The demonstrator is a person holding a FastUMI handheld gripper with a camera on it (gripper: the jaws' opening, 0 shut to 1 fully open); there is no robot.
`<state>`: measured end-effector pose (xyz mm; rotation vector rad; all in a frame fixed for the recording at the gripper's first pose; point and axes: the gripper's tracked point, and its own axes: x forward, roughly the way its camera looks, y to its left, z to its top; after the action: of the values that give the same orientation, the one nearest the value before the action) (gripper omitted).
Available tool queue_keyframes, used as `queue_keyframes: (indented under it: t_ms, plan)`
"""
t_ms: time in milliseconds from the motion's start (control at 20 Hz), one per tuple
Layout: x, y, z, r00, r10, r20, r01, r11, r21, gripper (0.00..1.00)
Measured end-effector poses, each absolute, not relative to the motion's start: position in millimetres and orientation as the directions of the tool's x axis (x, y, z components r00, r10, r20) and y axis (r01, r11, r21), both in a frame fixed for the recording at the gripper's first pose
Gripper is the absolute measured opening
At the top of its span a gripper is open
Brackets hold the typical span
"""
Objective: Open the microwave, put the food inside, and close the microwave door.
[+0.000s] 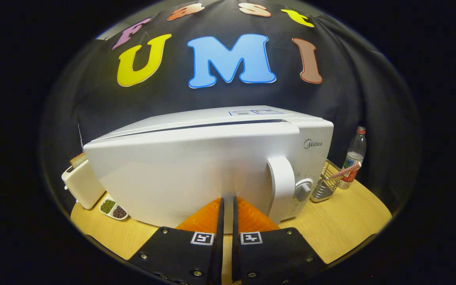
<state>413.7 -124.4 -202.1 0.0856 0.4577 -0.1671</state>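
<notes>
In the gripper view, your gripper [227,204] has its fingers drawn together with only a thin slit between them and nothing held; their tips sit at, perhaps touching, the lower front of the microwave door [180,174]. The microwave [315,138] stands in the middle of the wooden worktop [342,225], and a narrow gap along the door's upper edge suggests the door is slightly ajar or nearly closed; you cannot settle which from here. The handle [281,186] stands just to the right of your fingertips, the dial [303,190] beside it. No food is in your grasp, and the cavity is hidden, so whether it is loaded cannot be told. Judging by the fingers against the door, you look to be at the closing push. Toward the worktop's left edge sit a toaster [81,184] and a small dish of beans [113,209]; toward the right edge, a wire rack [325,184] and a bottle [354,156].
</notes>
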Motion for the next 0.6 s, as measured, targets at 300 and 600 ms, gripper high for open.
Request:
queue_keyframes:
  t_ms: [300, 600]
  plan:
    - [413, -125, -203, 0.885, -0.142, -0.444, 0.164, 0.986, 0.013, 0.11]
    - [415, -124, -202, 0.872, -0.107, -0.477, 0.145, 0.989, 0.043, 0.13]
